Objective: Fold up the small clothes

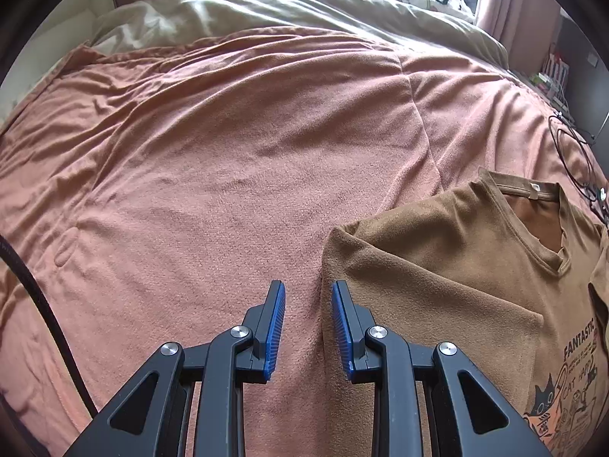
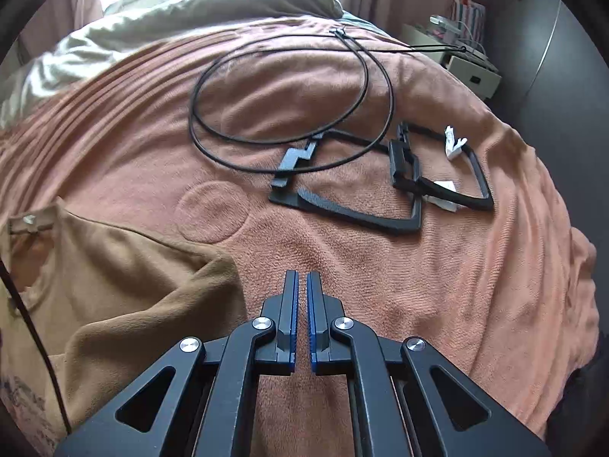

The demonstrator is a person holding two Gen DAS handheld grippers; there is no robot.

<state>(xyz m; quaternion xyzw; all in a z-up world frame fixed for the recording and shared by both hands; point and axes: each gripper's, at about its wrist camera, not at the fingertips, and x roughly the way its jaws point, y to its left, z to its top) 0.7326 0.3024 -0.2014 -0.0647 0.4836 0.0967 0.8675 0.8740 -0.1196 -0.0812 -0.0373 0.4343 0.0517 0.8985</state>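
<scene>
The brown T-shirt [image 1: 456, 266] lay on the salmon-pink blanket [image 1: 228, 171], its sleeve folded in over the body and its cat print facing up at the left wrist view's lower right. The left gripper [image 1: 308, 327] hung with its 2 blue pads spread apart over the shirt's folded edge, gripping nothing. The right gripper [image 2: 303, 320] had its pads drawn nearly together over bare blanket, empty, beside the shirt's shoulder [image 2: 213, 266], with a black cable loop [image 2: 289, 103] and black frames [image 2: 380, 198] beyond.
</scene>
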